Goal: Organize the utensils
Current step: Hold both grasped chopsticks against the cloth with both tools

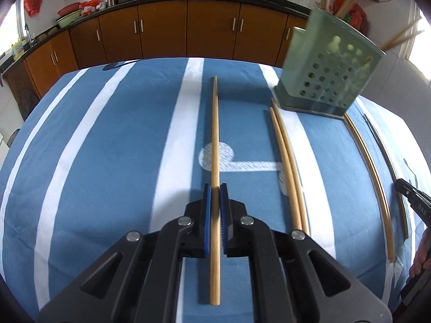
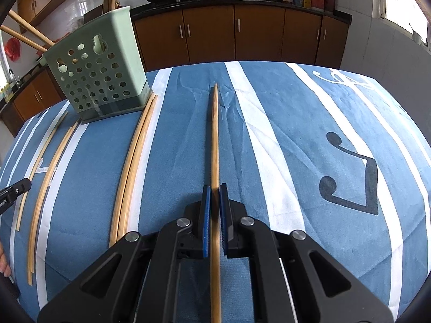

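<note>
Two grips set: left gripper (image 1: 215, 188) and right gripper (image 2: 214, 188) jaws each clamp a wooden chopstick (image 1: 214, 134) (image 2: 214, 134) above the table. Next: I tip both into the perforated green plastic holder (image 1: 327, 80).

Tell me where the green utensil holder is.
The green utensil holder stands at the table's far edge: upper right in the left wrist view, upper left in the right.

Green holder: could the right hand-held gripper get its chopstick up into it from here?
Probably yes. The green holder stands ahead-left; only flat chopsticks lie between. The right hand-held gripper looks closed on its chopstick.
</note>
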{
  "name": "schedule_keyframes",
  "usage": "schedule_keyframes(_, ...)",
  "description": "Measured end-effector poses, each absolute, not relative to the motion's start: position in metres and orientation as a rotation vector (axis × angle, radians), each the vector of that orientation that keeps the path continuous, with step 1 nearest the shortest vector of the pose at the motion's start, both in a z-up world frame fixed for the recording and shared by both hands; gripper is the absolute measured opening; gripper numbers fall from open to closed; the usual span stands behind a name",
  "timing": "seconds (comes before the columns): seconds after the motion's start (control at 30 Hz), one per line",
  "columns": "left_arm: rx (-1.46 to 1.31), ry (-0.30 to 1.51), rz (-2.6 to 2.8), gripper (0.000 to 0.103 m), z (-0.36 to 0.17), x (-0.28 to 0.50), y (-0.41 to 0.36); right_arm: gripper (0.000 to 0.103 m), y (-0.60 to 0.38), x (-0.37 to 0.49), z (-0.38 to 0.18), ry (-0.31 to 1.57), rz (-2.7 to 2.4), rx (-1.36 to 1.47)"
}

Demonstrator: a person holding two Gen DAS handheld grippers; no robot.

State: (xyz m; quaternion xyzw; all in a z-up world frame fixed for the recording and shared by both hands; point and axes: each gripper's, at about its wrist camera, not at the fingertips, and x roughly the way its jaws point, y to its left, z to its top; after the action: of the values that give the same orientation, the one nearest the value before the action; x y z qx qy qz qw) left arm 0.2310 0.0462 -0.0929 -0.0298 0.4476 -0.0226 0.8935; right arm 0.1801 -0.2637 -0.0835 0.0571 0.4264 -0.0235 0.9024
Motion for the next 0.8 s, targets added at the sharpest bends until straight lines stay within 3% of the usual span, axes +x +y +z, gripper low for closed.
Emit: schedule_keyframes(0.8,-0.041,0.895,-0.042,0.010,-0.0940,0.2274,0.0450,0.008,-0.2683,0.1808,-0.0838,0.878,-0.036,0.148)
